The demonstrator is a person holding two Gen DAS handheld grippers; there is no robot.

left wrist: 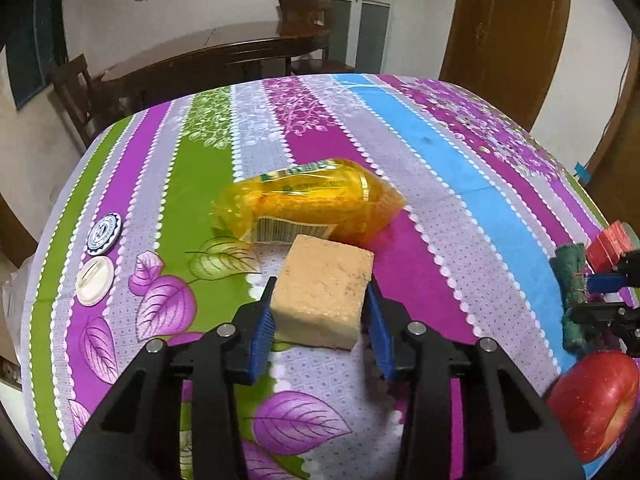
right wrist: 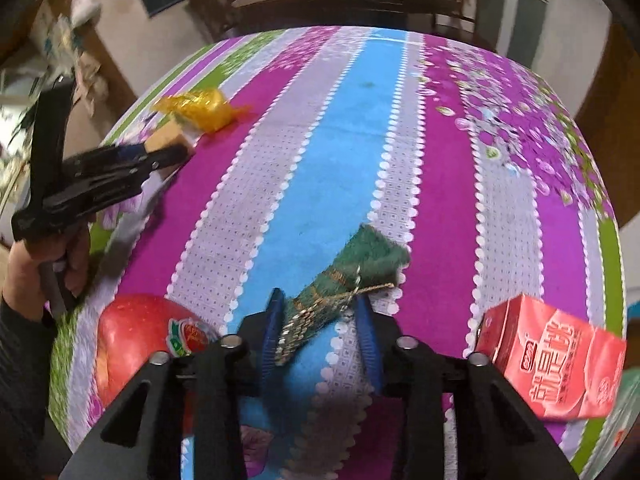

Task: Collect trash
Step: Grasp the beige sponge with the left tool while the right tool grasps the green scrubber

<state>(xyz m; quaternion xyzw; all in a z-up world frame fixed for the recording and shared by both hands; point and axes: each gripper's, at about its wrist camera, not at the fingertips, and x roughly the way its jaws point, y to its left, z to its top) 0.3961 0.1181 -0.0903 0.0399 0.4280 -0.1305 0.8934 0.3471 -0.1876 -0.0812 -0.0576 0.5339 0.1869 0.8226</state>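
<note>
The left hand-held gripper pinches a tan sponge block, its blue pads pressed against both sides. The right hand-held gripper has its pads closed on a green scrap of cloth with gold trim, though blur makes it hard to say how firmly. Just beyond the sponge on the table, touching it or nearly so, lies a crumpled yellow wrapper. Toward the table's left edge sit two round badges, one blue and white, one plain white. A red apple with a sticker rests at the near edge between the two grippers, and a red drink carton lies near the right edge.
</note>
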